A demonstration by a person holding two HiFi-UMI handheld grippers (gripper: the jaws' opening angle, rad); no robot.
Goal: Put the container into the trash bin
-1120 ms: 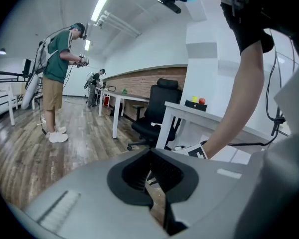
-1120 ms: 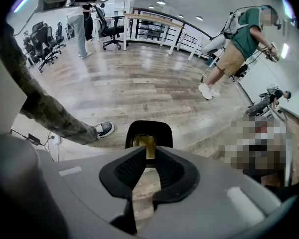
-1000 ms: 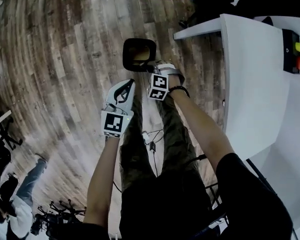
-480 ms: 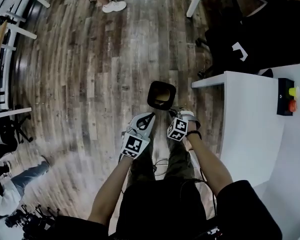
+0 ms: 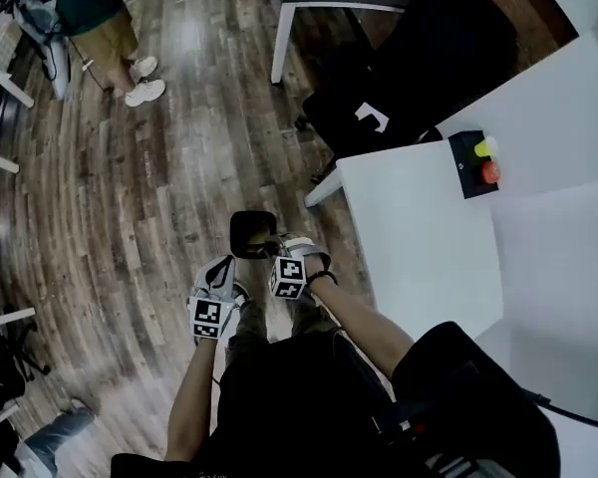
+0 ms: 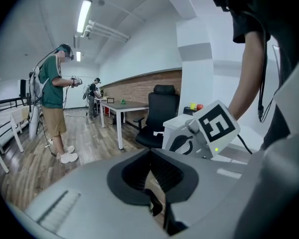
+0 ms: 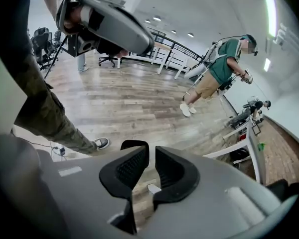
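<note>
A black trash bin (image 5: 251, 234) stands open-topped on the wood floor, and its inside is too dark to make out. In the head view my left gripper (image 5: 222, 268) hangs just below and left of the bin. My right gripper (image 5: 280, 251) is at the bin's right rim. Seen from its own camera, the left gripper (image 6: 150, 156) has its pads together at the tips, with nothing in them. The right gripper (image 7: 152, 156) shows a narrow empty gap, and the bin's rim (image 7: 134, 145) is just past its left jaw. No container is between either pair of jaws.
A white table (image 5: 419, 237) on the right carries a black box with yellow and red buttons (image 5: 475, 164). A black office chair (image 5: 419, 68) stands beyond it. Another person (image 5: 100, 18) stands at the far left. My own shoe (image 7: 102, 143) is near the bin.
Both grippers have lifted away from the bin, which looks smaller and farther below. The head view has swung up, bringing in the chair, more table and the other person.
</note>
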